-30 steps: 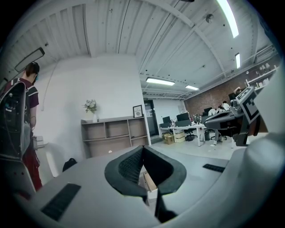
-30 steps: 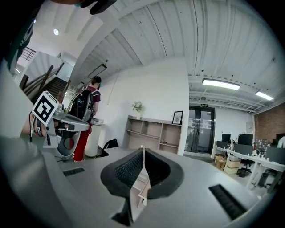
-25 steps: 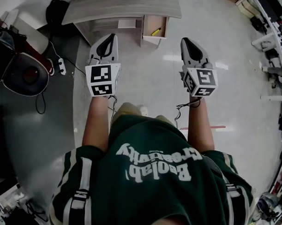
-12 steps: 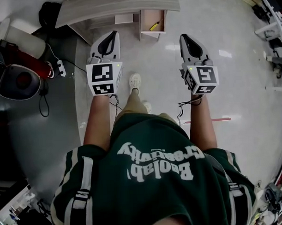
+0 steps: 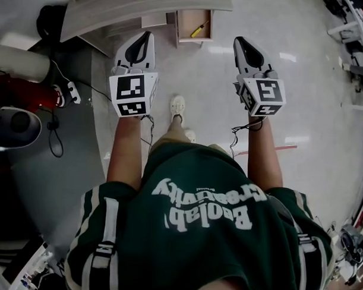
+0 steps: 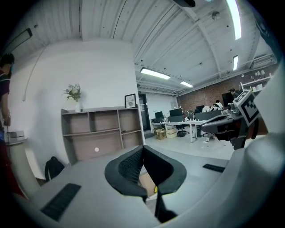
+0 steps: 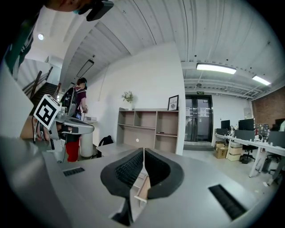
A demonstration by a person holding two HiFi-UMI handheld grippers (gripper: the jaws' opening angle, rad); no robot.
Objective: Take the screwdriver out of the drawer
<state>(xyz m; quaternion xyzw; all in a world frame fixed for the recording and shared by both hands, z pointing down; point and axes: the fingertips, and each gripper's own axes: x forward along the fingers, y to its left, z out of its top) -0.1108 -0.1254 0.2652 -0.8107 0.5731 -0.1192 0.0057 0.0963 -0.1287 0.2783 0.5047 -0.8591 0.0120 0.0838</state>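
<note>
A yellow-handled screwdriver lies in the open wooden drawer of a grey desk at the top of the head view. My left gripper and right gripper are held out level above the floor, short of the desk, one to each side of the drawer. Both are shut with nothing between the pads. In the left gripper view the shut jaws point toward the drawer, where a speck of the yellow screwdriver shows. Under the right gripper the drawer's edge is visible.
A red and white stool-like object, a power strip with cables and a black bag sit left of the desk. An open shelf unit stands against the far wall. A person stands at the left.
The person has stepped forward, one shoe now ahead on the floor. Both grippers moved closer to the desk and drawer, staying shut and empty.
</note>
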